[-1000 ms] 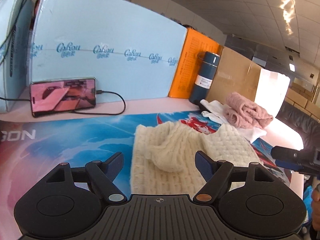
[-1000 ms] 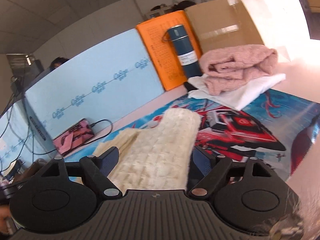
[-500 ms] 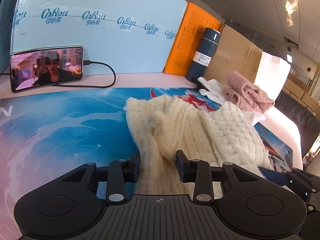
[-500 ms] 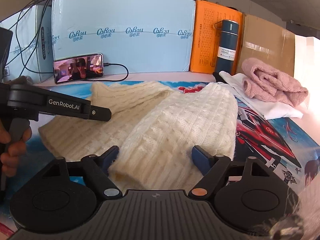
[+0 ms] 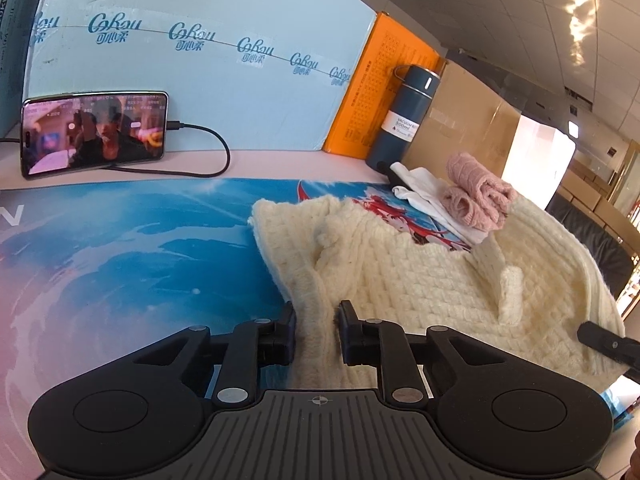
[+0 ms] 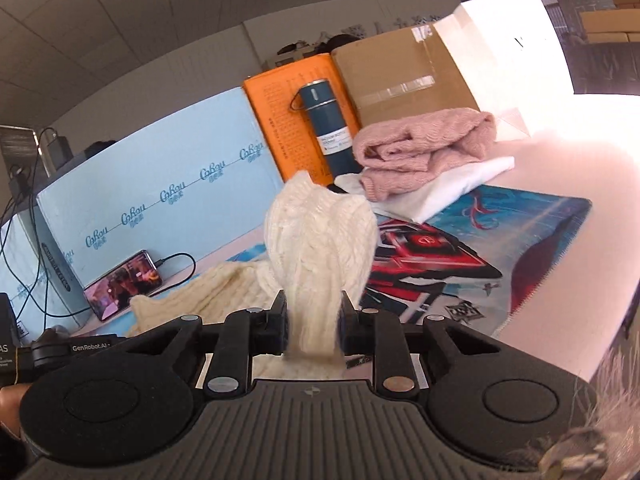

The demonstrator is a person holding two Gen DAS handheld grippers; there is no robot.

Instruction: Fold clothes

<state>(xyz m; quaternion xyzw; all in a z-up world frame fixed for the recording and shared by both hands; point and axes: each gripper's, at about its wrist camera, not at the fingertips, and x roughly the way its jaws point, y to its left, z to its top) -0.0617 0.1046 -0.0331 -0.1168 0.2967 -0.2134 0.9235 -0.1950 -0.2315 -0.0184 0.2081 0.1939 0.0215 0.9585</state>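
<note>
Knitwear fills both grips: the left tool (image 5: pixel 316 330) and right tool (image 6: pixel 312 330) have just clamped onto the cream sweater (image 5: pixel 400 280), low centre of frame. Behind, upper left, blue board (image 5: pixel 192 64) reads "Cokou".

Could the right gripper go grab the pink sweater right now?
Probably not yet. The right gripper is shut on the cream sweater, so it would have to let go first. Otherwise the pink sweater lies uncovered on top of a white cloth.

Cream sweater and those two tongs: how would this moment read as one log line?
left tongs: shut on cream sweater | right tongs: shut on cream sweater, bunched upward | pink sweater: folded on white garment
</note>
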